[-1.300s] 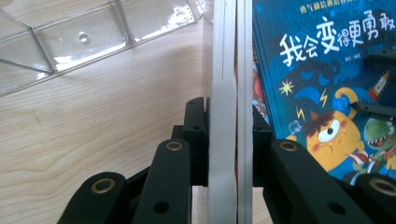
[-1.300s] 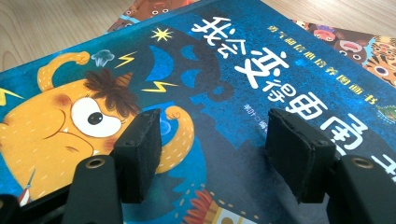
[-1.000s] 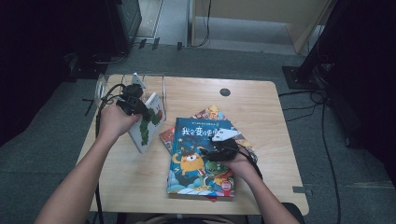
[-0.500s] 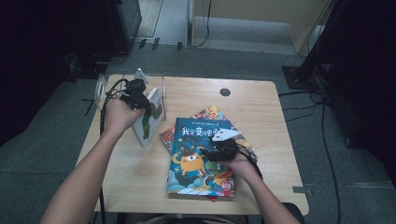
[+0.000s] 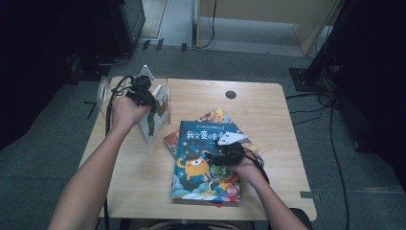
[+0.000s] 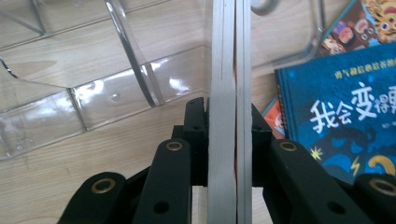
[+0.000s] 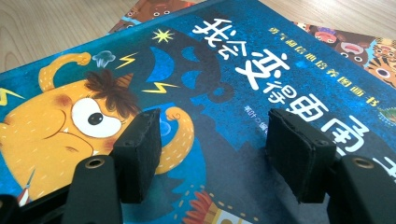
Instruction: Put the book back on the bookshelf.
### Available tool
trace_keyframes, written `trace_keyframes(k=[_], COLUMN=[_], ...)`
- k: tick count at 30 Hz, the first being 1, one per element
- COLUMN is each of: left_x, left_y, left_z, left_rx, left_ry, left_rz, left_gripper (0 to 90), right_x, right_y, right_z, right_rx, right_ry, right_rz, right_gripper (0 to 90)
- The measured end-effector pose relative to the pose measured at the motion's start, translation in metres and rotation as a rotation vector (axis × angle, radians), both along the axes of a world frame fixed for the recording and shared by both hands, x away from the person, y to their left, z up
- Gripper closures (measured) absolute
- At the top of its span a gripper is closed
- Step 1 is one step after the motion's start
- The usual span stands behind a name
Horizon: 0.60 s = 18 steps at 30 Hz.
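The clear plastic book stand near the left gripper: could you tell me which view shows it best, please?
The high view: the clear stand appears whole at the table's far left, beside the book clamped in the left gripper. The left gripper view shows its curved walls close up; the right gripper view faces the blue book.

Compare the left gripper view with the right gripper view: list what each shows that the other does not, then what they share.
Left gripper view: the left claw clamped on the edge of a thin upright book, with a clear plastic book stand behind it on the table.

Right gripper view: the right claw open, its pads apart over the cover's orange monster, gripping nothing.

Both: the blue picture book with white characters, lying on another book, and the wooden table.
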<state>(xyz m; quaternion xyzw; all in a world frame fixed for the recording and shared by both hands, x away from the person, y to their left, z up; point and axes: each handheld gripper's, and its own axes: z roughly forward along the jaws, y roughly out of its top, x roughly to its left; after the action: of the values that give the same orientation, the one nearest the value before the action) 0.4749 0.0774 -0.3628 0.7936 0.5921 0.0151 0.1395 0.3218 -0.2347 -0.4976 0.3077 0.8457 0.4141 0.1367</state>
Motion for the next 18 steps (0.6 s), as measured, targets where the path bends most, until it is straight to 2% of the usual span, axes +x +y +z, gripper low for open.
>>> trace_keyframes(k=[6, 18], left_x=[0.01, 0.031], left_y=[0.001, -0.006], left_z=[-0.002, -0.007], left_rx=[-0.012, -0.01], left_ry=[0.006, -0.011], left_rz=[0.028, 0.062], left_gripper=[77.3, 77.3], right_x=[0.0, 0.0], right_y=[0.0, 0.001], right_z=[0.0, -0.001], right_rx=[0.003, 0.014], right_ry=[0.001, -0.006], right_rz=[0.0, 0.0], right_gripper=[35.5, 35.4])
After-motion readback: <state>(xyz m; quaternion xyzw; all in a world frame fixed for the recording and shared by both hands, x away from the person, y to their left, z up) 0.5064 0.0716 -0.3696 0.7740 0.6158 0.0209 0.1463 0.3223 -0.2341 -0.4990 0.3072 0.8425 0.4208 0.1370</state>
